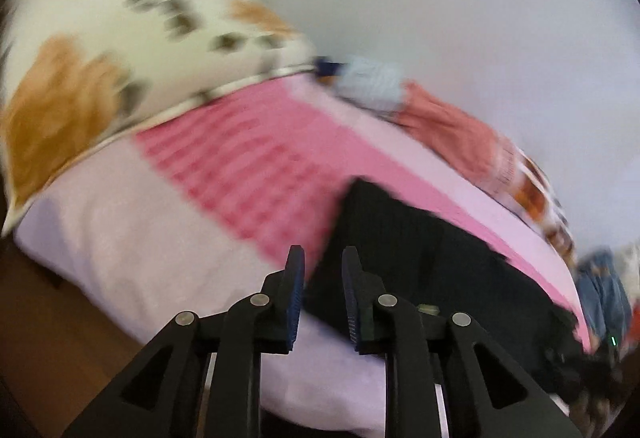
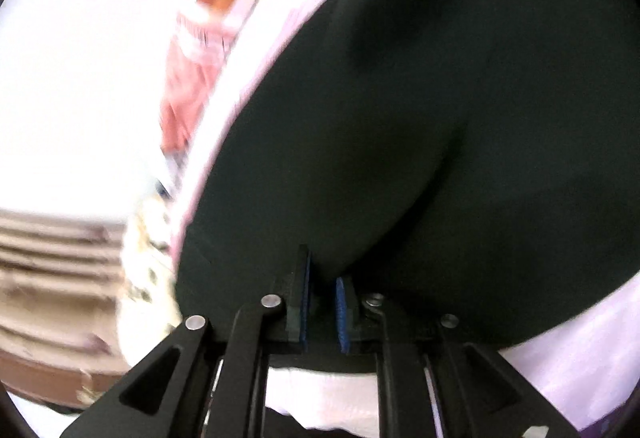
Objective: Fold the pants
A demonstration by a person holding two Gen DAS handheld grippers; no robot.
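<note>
Two grippers show, each from its own wrist camera, and both pictures are smeared by motion. The black pants (image 1: 420, 258) lie spread on a bed covered by a pale pink sheet (image 1: 132, 246) with a band of pink-and-red checks (image 1: 248, 166) running across it. In the left wrist view the left gripper (image 1: 323, 262) hangs over the near edge of the bed with its jaws parted; the gap between the blue-padded fingers (image 1: 295, 278) holds nothing, and the near corner of the pants lies just ahead and to the right of the fingertips. A white pillow with orange and dark patches (image 1: 100, 50) sits at the far left, and a heap of pale blue and reddish clothes (image 1: 420, 106) lies along the far side of the bed.

In the right wrist view the pants (image 2: 440, 118) fill most of the frame. The right gripper (image 2: 323, 274) has a fold of the black cloth running down between its pads, so it seems to be clamped on the fabric, though the blur leaves the contact unclear. Pink sheet (image 2: 580, 358) shows beneath on the right.
</note>
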